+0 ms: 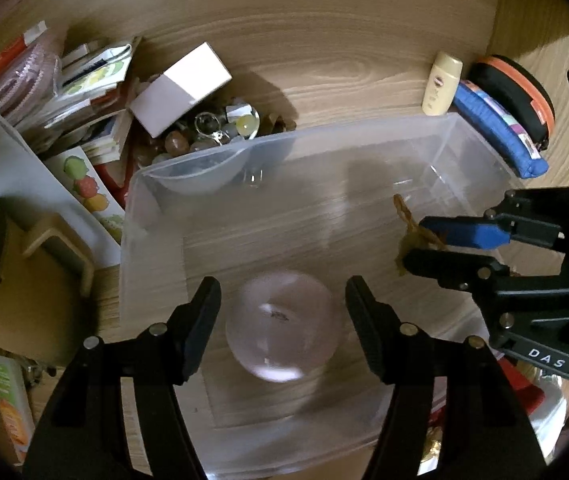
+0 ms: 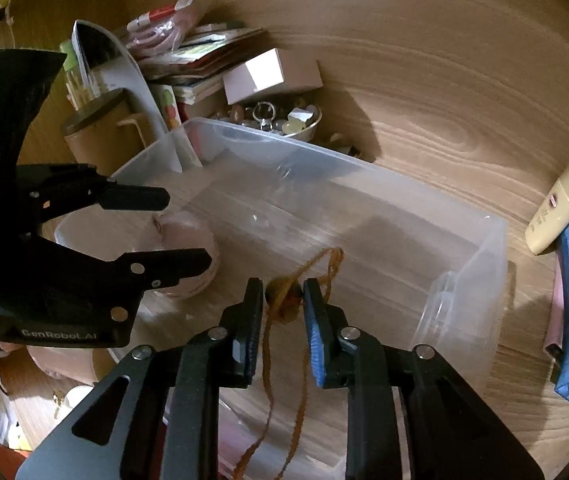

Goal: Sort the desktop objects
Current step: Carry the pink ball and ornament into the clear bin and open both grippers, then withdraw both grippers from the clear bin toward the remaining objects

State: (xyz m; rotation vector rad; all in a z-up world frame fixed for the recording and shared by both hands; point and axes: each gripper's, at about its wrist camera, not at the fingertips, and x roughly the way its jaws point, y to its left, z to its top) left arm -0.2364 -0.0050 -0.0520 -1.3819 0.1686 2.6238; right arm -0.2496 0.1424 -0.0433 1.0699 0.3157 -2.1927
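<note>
Left wrist view: left gripper (image 1: 282, 326) over the clear plastic bin (image 1: 480, 152), jaws spread wide on either side of a pale round ball (image 1: 282, 326), no visible contact; right gripper (image 1: 416, 240) at the bin's right side, clamped on a brown cord with bead (image 1: 404, 212). Right wrist view: right gripper (image 2: 283, 300) narrowed onto the cord with bead (image 2: 282, 300), strands dangling below; left gripper (image 2: 186, 232) open around the ball (image 2: 188, 226); bin (image 2: 496, 248) beneath both, on the wooden desk (image 2: 444, 100).
</note>
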